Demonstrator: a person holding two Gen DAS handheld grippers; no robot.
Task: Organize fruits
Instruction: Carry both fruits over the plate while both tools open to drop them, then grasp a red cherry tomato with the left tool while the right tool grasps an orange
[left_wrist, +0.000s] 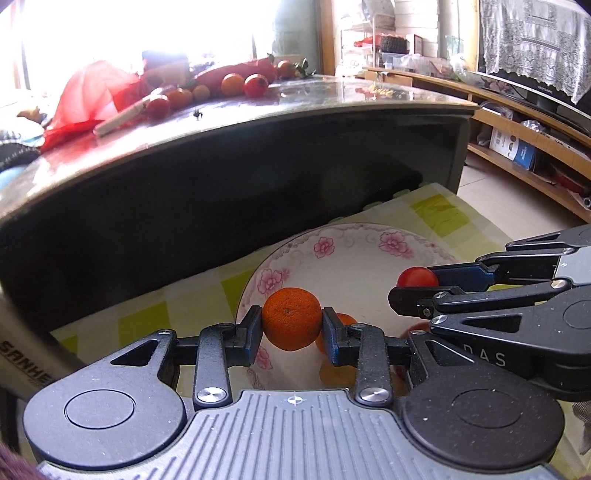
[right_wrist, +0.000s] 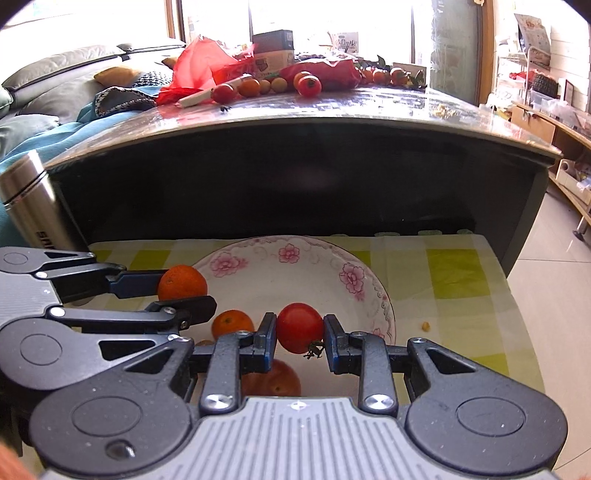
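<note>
My left gripper (left_wrist: 291, 325) is shut on an orange (left_wrist: 291, 318) and holds it over the near-left rim of a white bowl with pink flowers (left_wrist: 354, 240). From the right wrist view that gripper (right_wrist: 183, 291) and its orange (right_wrist: 183, 282) sit at the left. My right gripper (right_wrist: 300, 334) is shut on a red tomato (right_wrist: 299, 326) above the same bowl (right_wrist: 354, 273); it enters the left wrist view from the right (left_wrist: 415, 286) with the tomato (left_wrist: 416, 277). Other oranges (right_wrist: 232, 323) lie in the bowl, partly hidden by the fingers.
The bowl rests on a yellow-checked cloth (right_wrist: 454, 273) in front of a dark table (right_wrist: 295, 184). On the tabletop lie several more oranges and tomatoes (right_wrist: 308, 85) by a red bag (right_wrist: 199, 66). A steel flask (right_wrist: 33, 199) stands at the left.
</note>
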